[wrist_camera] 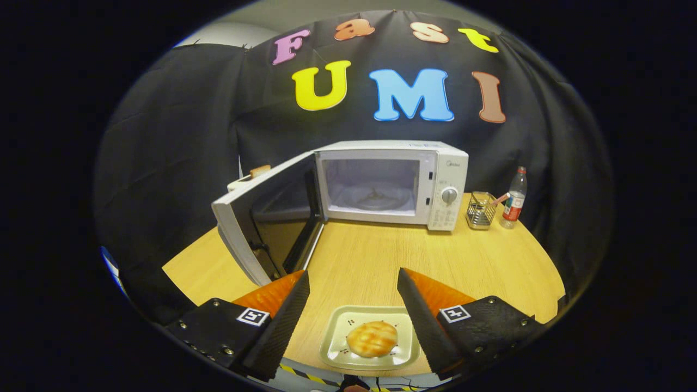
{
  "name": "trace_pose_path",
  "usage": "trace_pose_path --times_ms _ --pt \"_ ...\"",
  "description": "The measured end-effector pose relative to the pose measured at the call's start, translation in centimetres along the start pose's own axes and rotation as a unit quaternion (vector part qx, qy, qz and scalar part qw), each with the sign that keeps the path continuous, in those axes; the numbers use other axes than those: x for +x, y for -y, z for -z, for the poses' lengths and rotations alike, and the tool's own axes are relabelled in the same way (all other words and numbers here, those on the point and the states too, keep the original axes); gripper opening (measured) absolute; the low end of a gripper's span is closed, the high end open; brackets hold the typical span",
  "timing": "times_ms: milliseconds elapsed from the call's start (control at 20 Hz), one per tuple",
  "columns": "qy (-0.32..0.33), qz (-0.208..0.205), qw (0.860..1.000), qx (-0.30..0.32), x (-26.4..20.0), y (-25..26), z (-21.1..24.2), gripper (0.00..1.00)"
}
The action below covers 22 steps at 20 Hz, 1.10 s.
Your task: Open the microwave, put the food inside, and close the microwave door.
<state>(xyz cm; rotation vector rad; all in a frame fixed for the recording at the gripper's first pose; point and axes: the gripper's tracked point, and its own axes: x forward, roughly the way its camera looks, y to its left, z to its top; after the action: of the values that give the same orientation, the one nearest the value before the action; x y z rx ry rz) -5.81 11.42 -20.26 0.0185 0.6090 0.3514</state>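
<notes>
Down between the fingers (297, 305): a round, golden bun (372, 338) with a criss-cross glazed top, centred on a pale square plate (337, 348) at the table's (370, 256) near edge. No long axis to speak of; bun near circular. Gripper (353, 283) spread wide, fingers flanking the plate, holding nothing, apparently above it rather than touching. Beyond the fingers, a white microwave (446, 163), door (256, 218) swung open leftward, cavity bare save the turntable. Beside its right flank, a wire holder (481, 210) and bottle (514, 198).
</notes>
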Motion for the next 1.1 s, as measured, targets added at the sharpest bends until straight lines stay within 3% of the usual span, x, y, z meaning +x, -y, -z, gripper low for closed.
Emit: trace_pose_path --times_ms 650,1100 --pt "-0.174 0.017 0.985 0.016 2.1 2.3 10.9 0.98" --pt "-0.229 0.019 0.973 0.016 3.6 2.6 14.7 0.98"
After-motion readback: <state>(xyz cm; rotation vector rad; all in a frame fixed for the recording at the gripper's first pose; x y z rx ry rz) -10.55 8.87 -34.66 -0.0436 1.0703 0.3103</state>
